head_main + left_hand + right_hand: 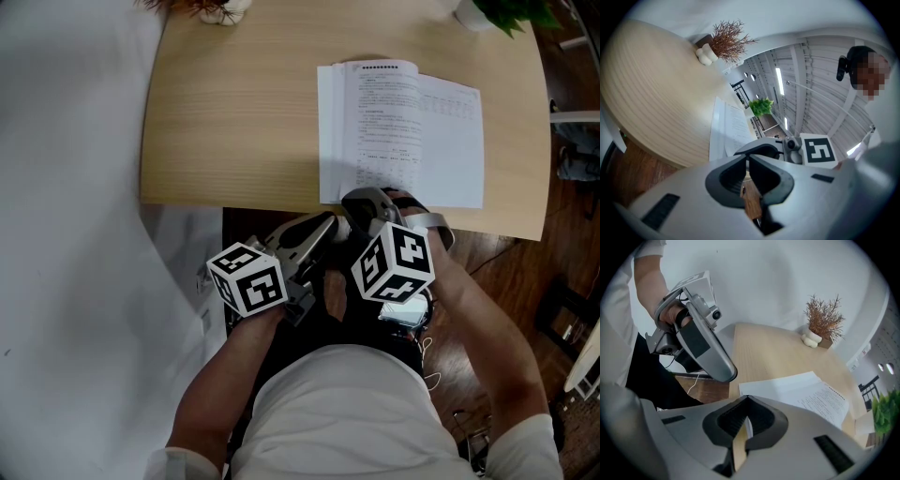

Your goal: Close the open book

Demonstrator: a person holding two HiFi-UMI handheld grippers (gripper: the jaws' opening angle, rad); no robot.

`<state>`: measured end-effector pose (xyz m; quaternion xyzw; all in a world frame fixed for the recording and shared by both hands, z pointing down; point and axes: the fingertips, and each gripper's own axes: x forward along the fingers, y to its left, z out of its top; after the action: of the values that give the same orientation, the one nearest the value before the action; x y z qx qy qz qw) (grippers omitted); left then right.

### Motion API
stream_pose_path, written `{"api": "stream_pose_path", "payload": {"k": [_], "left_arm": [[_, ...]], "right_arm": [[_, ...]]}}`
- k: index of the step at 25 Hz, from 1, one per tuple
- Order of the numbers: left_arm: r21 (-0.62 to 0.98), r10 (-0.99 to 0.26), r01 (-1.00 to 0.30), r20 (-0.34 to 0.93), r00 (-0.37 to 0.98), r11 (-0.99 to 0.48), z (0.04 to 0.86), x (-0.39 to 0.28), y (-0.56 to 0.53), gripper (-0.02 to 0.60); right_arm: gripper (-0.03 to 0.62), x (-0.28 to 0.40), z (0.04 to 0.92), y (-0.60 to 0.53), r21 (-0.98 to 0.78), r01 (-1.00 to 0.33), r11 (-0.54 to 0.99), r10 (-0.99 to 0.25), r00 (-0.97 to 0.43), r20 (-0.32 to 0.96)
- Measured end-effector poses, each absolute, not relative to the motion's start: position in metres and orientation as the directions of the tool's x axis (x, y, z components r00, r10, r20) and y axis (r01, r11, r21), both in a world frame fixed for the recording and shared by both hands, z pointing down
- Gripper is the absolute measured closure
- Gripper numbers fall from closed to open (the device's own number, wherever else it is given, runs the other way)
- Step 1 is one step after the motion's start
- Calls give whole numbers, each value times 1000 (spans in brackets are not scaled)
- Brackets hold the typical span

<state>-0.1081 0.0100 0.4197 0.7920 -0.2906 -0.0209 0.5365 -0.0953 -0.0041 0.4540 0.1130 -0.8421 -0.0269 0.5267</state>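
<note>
Office-like hall, pale wood table, strip-lit ceiling, potted plant

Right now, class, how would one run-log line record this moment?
book: open, flat on table | left gripper: shut, empty, short of table's near edge | right gripper: shut, at book's near edge

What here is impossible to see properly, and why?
Book: the print is too small to read in any view, and its cover is hidden under the open pages.
Green plant: cut off by the head view's top edge.
Dried-twig vase: also cut off by that edge.
Right gripper: its body covers the book's near edge in the head view, so contact with the page cannot be told.
</note>
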Motion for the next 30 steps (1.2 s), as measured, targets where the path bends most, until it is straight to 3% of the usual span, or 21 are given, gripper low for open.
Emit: {"api": "stream_pose_path", "payload": {"k": [12, 20, 26, 30], "left_arm": [[862, -487, -442, 285, 826, -246, 424, -109, 5, 583], [895, -504, -414, 283, 816, -167, 436, -106, -6, 583], [906, -500, -391, 266, 824, -162, 436, -99, -10, 583], [946, -523, -304, 202, 828, -116, 429, -98, -15, 583]], "right_arm": [[594, -93, 430, -7, 129, -309, 942, -282, -521, 806], [594, -90, 420, -14, 23, -438, 899, -311, -599, 738], [594, -90, 415, -16, -6, -468, 884, -326, -624, 710], [594, -90, 409, -15, 26, -457, 889, -341, -623, 704]]}}
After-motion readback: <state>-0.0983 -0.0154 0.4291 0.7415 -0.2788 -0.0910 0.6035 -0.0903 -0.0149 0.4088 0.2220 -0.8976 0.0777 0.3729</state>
